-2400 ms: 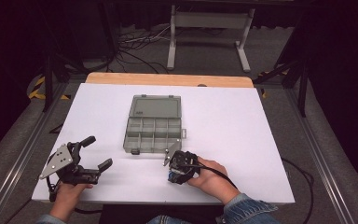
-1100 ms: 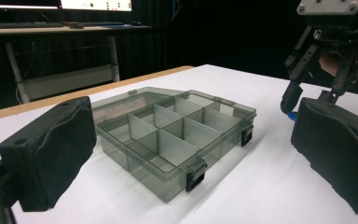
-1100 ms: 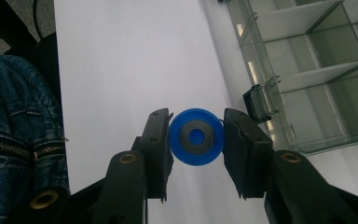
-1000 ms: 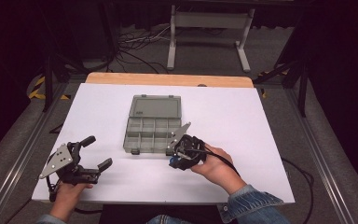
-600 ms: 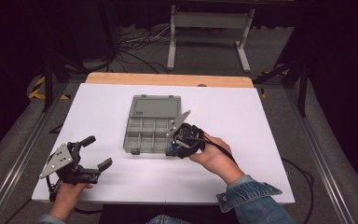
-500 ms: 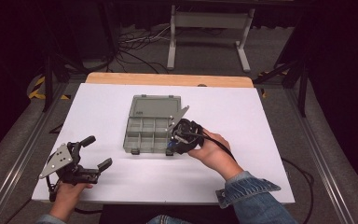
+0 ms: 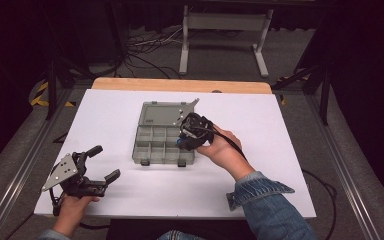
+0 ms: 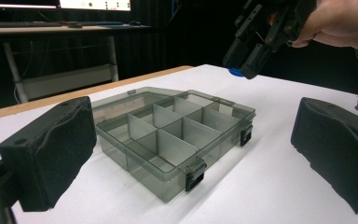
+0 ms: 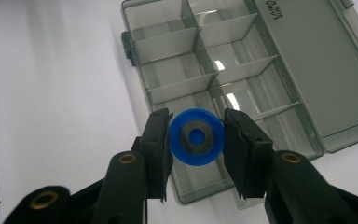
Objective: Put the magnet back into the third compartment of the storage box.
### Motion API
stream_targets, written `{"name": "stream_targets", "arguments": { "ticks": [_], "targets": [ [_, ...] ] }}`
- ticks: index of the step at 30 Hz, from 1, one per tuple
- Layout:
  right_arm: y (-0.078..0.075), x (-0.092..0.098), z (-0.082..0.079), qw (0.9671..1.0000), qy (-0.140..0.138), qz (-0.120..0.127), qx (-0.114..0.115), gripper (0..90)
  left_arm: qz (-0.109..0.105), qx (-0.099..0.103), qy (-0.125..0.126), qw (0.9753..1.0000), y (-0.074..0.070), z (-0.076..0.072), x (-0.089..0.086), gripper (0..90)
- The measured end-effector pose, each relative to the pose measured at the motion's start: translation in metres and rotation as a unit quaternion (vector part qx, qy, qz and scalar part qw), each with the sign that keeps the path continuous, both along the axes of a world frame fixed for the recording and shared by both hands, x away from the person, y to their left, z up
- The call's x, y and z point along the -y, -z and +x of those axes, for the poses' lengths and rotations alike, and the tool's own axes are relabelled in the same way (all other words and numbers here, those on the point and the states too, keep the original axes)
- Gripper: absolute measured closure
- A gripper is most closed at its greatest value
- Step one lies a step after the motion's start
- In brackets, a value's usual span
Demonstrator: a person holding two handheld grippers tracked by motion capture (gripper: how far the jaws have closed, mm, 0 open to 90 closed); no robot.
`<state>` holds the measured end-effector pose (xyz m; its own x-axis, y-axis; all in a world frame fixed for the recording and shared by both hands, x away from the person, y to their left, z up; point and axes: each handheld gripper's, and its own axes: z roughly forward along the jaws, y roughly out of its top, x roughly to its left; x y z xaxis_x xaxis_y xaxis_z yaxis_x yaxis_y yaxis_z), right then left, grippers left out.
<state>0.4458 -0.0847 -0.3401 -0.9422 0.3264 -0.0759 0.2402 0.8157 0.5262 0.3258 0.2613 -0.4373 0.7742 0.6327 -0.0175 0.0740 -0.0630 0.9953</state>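
- Your right gripper [image 7: 187, 131] has travelled from the near edge of the table [image 7: 280, 165], forward and to the left, and now hangs over the right-hand compartments of the open organiser box [image 7: 150, 150]; your forearm has stretched out behind it.
- Right gripper view: the two jaws are closed to the width of a blue disc [image 9: 196, 136] and clamp it by its rim, one pad on each side. The disc is off the table, held above a compartment near the box's front wall.
- Meaning for the work: the carry looks all but done; what seems left is to lower the disc into a compartment and let go.
- Orientation: the disc is round, so it has no long axis. Its flat face, with a dark ring and a blue centre, looks back along the jaws at the camera, and its axis runs down toward the box floor.
- The box lies with its lid [image 9: 317, 70] folded flat on the far side.
- Your left gripper [image 7: 104, 164] has stayed at the near left corner, jaws wide apart and holding nothing.
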Motion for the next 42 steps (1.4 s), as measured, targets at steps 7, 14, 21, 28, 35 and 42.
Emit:
{"name": "stream_targets", "arguments": {
  "ticks": [7, 14, 21, 28, 35, 42],
  "targets": [
    [-0.001, -0.003, 0.015, 0.9999, 0.013, 0.001, 0.004, 62.4, -0.003, 0.0, -0.001, 1.0, 0.0, 0.0, -0.001, 0.8],
    [-0.002, -0.004, 0.028, 0.9997, 0.024, 0.001, 0.008, 62.4, -0.003, -0.003, -0.001, 1.0, 0.0, 0.0, -0.001, 0.8],
    [-0.001, -0.001, 0.043, 0.9991, 0.04, 0.007, 0.007, 62.4, -0.002, -0.002, -0.002, 1.0, 0.0, 0.001, 0.0, 0.8],
    [-0.001, -0.002, 0.053, 0.9988, 0.047, 0.013, 0.008, 62.4, 0.0, -0.002, 0.0, 1.0, 0.0, 0.001, -0.001, 0.8],
    [0.005, -0.004, 0.064, 0.9985, 0.054, 0.012, 0.006, 62.3, 0.003, -0.003, 0.0, 1.0, 0.0, 0.001, -0.001, 0.8],
    [0.014, -0.006, 0.072, 0.9979, 0.063, 0.011, 0.0, 62.4, -0.001, -0.003, 0.0, 1.0, 0.0, 0.001, -0.001, 0.9]
  ]
}}
